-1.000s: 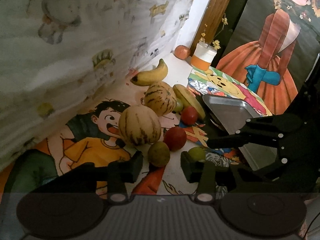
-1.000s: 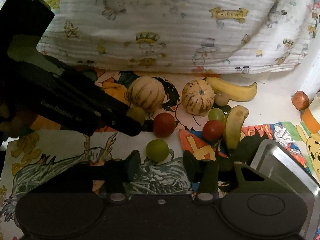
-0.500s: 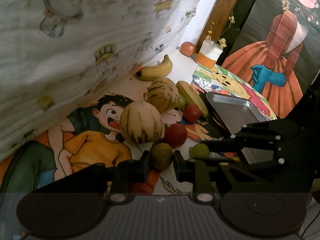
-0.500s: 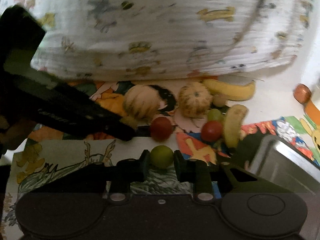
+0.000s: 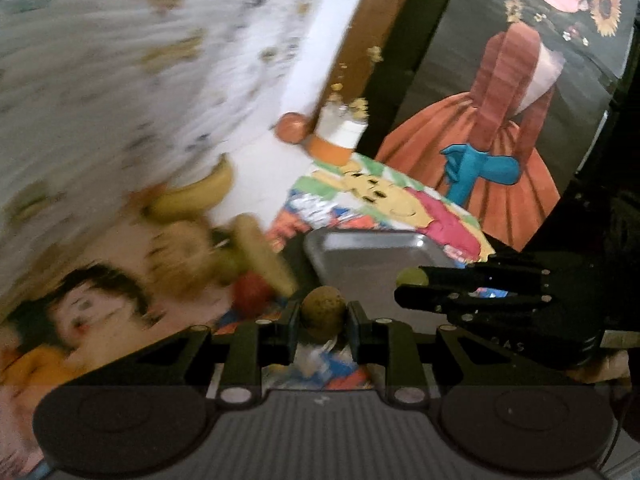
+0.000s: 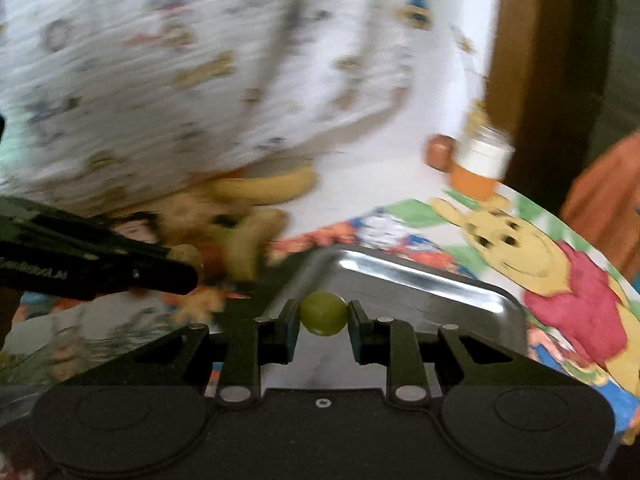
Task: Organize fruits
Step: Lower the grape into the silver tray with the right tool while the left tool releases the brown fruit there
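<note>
- My left gripper [image 5: 323, 314]: jaws nearly closed, clamped on a small brownish-green fruit [image 5: 323, 313]. Fruit sits between both pads, clear of the surface below.
- My right gripper [image 6: 323, 315]: jaws nearly closed, clamped on a small green fruit [image 6: 323, 313]. Pads touch it left and right.
- In left wrist cam, right gripper [image 5: 408, 285] enters from the right, w/ the green fruit [image 5: 411, 277] at its tip, over the near right part of the metal tray [image 5: 372, 256].
- In right wrist cam, left gripper [image 6: 188, 268] enters from the left, brownish fruit [image 6: 186, 255] at its tip, just left of the tray [image 6: 420, 284].
- Tray: silver, rectangular, raised rim. Lies on a cartoon-print mat [image 5: 404, 208] w/ a yellow bear, directly beyond both grippers.
- Remaining fruit pile is left of tray; heavy motion blur, so detail is limited.
- Pile items I can tell: yellow banana [image 5: 196, 196] at far left near the printed cloth [image 5: 120, 80]; second banana [image 5: 260, 252] angled toward the tray corner; red round fruit [image 5: 250, 292] beneath it; striped melon [image 5: 180, 248], blurred.
- Whether pile items touch each other: cannot tell.
- Far side: orange-and-white cup [image 6: 480, 164] w/ a reddish-brown fruit [image 6: 438, 152] just left of it, well apart from the pile.
</note>
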`<action>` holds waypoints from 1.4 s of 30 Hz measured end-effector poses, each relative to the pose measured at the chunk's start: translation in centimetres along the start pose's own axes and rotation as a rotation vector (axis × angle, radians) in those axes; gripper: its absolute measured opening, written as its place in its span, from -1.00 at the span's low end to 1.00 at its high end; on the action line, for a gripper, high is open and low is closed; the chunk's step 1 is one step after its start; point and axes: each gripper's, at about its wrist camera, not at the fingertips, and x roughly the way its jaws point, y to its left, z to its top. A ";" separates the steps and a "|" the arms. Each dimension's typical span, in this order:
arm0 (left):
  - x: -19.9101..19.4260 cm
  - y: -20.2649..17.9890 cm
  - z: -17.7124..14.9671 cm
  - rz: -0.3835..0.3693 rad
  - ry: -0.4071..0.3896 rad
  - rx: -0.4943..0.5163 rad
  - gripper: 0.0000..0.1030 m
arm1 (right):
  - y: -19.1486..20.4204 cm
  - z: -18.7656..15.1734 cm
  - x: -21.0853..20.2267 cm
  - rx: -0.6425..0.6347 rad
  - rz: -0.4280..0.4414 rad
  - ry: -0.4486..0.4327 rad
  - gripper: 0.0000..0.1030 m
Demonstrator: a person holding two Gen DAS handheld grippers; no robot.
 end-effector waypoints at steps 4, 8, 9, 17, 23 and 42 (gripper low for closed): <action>3.2 -1.8 0.9 -0.049 0.006 0.032 -0.47 | -2.7 -1.1 1.3 0.056 -0.058 0.033 -0.46; 6.1 -3.1 0.6 -0.058 0.045 0.080 -0.47 | -4.3 -2.4 2.0 0.091 -0.091 0.062 -0.46; 6.7 -3.2 0.4 -0.056 0.054 0.089 -0.47 | -4.4 -2.7 2.0 0.094 -0.095 0.066 -0.46; 8.4 -3.8 -0.5 -0.047 0.075 0.127 -0.47 | -4.1 -3.0 2.2 0.093 -0.102 0.062 -0.42; 8.0 -3.8 -0.2 -0.044 0.064 0.100 -0.43 | -4.0 -2.9 0.7 0.108 -0.131 0.038 -0.27; -5.4 -4.4 -0.9 0.048 -0.120 0.045 0.79 | 2.9 -3.8 -11.8 0.185 -0.201 -0.139 0.91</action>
